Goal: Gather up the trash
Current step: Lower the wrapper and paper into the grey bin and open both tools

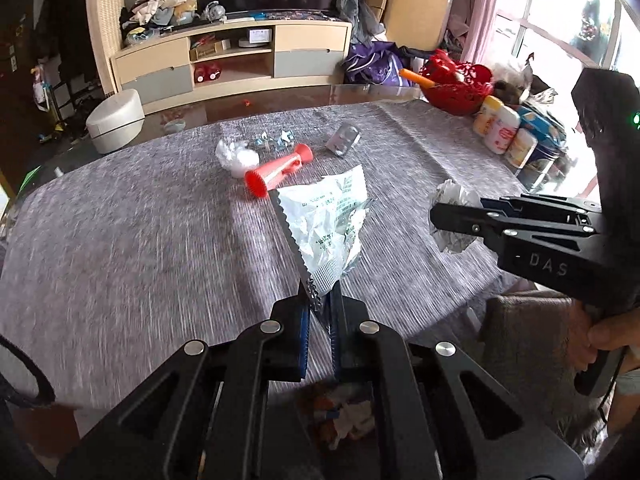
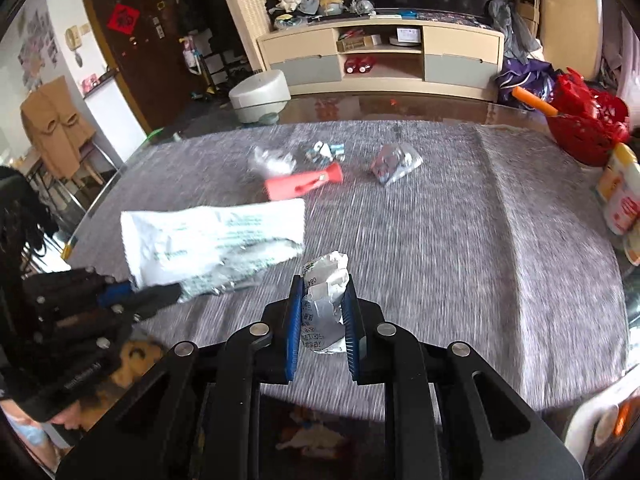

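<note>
My left gripper [image 1: 320,300] is shut on the corner of a large white foil wrapper [image 1: 332,216] and holds it above the grey tablecloth; it also shows in the right wrist view [image 2: 212,244]. My right gripper [image 2: 322,304] is shut on a crumpled white foil wrapper [image 2: 324,300], which also shows in the left wrist view [image 1: 450,196]. Farther out on the table lie a red plastic horn [image 1: 280,170], a crumpled clear bag [image 1: 236,156], small wrapper scraps [image 1: 276,140] and a silver foil packet [image 1: 344,140].
A red basket [image 1: 456,84] and several cans [image 1: 504,132] stand at the table's right edge. Below the near edge, between the fingers, is a container with trash [image 1: 344,412]. A TV cabinet [image 1: 232,56] and a white stool [image 1: 114,120] stand beyond the table.
</note>
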Demonstrator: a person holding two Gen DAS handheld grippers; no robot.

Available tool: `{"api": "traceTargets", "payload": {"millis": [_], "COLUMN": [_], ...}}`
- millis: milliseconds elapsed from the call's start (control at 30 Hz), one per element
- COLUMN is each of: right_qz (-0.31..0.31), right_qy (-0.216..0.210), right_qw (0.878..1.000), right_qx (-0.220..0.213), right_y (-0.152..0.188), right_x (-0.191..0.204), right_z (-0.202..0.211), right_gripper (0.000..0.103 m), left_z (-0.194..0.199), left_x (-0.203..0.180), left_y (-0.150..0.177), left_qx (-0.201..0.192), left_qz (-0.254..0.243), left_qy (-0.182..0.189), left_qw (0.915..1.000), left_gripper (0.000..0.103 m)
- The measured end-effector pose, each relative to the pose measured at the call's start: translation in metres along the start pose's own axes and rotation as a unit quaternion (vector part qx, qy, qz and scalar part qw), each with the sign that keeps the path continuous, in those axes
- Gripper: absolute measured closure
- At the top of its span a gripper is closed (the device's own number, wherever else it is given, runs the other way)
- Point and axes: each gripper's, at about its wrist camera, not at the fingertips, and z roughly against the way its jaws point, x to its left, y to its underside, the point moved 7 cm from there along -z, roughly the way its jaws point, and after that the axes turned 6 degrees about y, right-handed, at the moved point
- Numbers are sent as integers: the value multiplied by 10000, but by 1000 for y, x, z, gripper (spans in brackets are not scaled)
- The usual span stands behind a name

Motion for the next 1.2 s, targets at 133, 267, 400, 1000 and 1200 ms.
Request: {"api": "traceTargets", "payload": {"millis": [133,267,400,1000,1200], "right_qz": [-9,-108,-207,-525,-592], "right_qy": [-1,-40,-74,-181,-267], "right_qw": [10000,9999,9994,9881,9825], "right_qx": [0,100,272,1433,1745], "right_y": [28,61,94,204,217], "right_x": [5,7,9,21,25], "right_z": [20,29,30,-44,-65], "right_gripper": [83,83,83,83,81], "left_z": [22,36,40,-35,-54], "left_x": [-11,-22,-29,-30,-29], "left_y": [30,67,100,210,221], "left_qx": [12,112,250,1384,1630], "left_qz": [69,164,257,653,727], "left_qy": [42,121,184,170,250], "left_qw": [10000,9997,9992,9881,9836], "left_gripper": [96,96,96,96,95]}}
